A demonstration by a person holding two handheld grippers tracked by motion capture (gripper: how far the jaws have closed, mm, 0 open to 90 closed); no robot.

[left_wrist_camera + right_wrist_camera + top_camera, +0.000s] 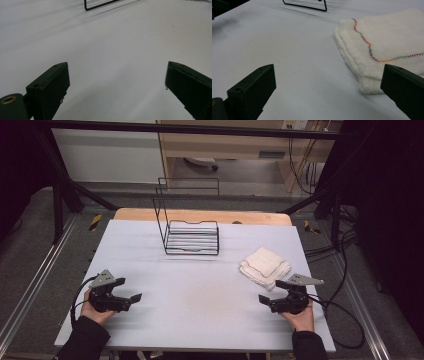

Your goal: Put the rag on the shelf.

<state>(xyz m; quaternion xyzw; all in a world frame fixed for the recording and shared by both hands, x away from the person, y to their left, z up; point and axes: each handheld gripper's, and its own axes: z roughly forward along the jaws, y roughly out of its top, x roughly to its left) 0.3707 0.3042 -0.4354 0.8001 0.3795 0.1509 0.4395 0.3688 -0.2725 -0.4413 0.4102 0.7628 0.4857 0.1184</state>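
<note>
1. High view: the work looks unstarted. The folded white cloth with coloured stitching (265, 266) lies flat on the pale grey table top (200, 295), right of centre, just above the right gripper (267, 297), near it but apart. The left gripper (131, 296) rests at the lower left, well apart from the cloth. The black wire rack (190, 232) stands upright and empty at upper centre. My judgement: the cloth is the thing to be handled, perhaps carried to the rack, and all of that remains.

2. Left gripper view: the two black jaws stand wide apart with bare table between them, holding nothing. A corner of the rack shows at the top edge.

3. Right gripper view: the jaws are spread wide and empty. The cloth fills the upper right, its near corner close to the right-hand jaw; whether they touch is hard to tell. No grasp is made yet.
</note>
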